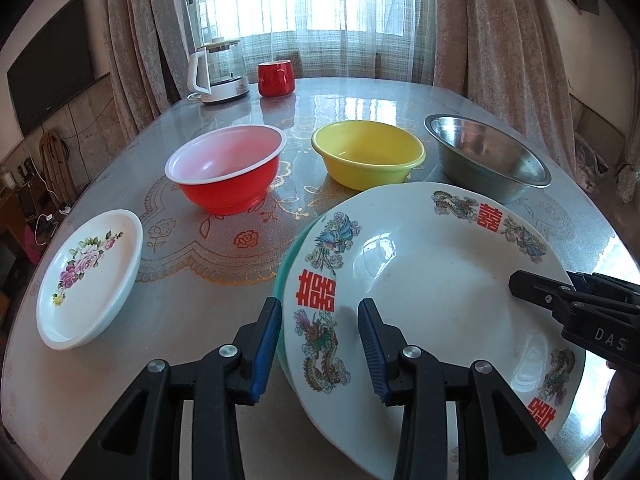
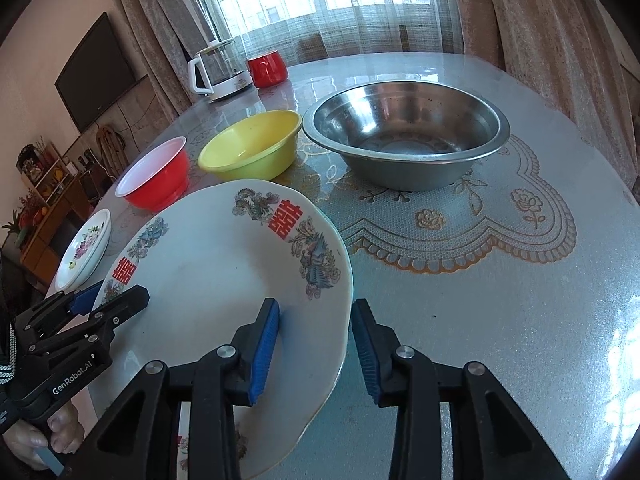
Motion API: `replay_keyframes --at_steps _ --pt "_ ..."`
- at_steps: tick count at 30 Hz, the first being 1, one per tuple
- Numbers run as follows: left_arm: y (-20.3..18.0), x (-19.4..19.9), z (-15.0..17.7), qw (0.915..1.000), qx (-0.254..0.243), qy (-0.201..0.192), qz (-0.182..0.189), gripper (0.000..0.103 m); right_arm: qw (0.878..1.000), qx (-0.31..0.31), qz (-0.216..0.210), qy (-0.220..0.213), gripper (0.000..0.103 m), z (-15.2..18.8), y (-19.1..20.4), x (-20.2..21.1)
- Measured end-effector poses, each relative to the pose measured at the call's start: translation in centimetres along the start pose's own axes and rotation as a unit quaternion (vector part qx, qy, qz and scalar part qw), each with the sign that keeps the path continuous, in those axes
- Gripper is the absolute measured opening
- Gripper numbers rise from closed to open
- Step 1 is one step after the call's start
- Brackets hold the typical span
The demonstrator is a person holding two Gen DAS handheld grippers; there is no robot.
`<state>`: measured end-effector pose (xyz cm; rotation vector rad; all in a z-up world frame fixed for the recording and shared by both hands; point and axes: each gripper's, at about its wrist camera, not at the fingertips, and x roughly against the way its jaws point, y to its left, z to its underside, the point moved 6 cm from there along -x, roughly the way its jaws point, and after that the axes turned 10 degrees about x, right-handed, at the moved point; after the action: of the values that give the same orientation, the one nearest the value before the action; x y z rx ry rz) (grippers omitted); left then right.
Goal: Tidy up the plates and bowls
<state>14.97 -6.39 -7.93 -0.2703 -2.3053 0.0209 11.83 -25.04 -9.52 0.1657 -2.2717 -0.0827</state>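
Fingers of left gripper (image 1: 320, 354) and right gripper (image 2: 314, 354) spread wide, straddling opposite rims of white dragon-and-phoenix porcelain plate (image 1: 420, 300), gripping nothing; plate atop teal plate (image 1: 282, 280), steel bowl (image 2: 406, 132) at twelve o'clock.

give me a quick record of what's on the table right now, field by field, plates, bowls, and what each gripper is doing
plates: dragon-pattern plate atop a teal plate; floral plate apart, on the left
bowls: red bowl, yellow bowl, steel bowl, in a row
left gripper: open, straddling the dragon plate's left rim
right gripper: open, straddling its right rim
other: kettle, red mug
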Motion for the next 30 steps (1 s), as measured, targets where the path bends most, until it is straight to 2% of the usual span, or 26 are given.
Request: replay_keyframes --at_steps 3,9,17,23,27,30 --pt "0.4 0.4 -0.4 0.9999 0.007 -0.010 -0.004 0.041 1.000 0.002 0.009 -0.001 0.039 0.0 0.1 0.2" --pt "1.2 0.8 -0.1 0.9996 0.025 -0.009 -0.006 0.041 0.997 0.037 0.067 -0.032 0.040 -0.8 0.6 2.1" --pt "2.3 2.0 0.5 0.9988 0.044 -0.015 -0.014 0.041 0.995 0.052 0.078 -0.032 0.040 0.0 1.3 2.3" --pt "2.0 2.2 1.1 0.9992 0.037 -0.014 -0.004 0.039 0.990 0.085 0.109 -0.039 0.033 0.2 2.0 2.3" --pt "1.0 1.9 1.4 0.9996 0.025 -0.009 0.006 0.031 0.990 0.084 0.110 -0.041 0.028 -0.1 1.7 2.2" --pt "0.6 1.9 1.5 0.9998 0.013 -0.017 0.000 0.030 0.987 0.096 0.119 -0.043 0.027 -0.3 1.9 2.0"
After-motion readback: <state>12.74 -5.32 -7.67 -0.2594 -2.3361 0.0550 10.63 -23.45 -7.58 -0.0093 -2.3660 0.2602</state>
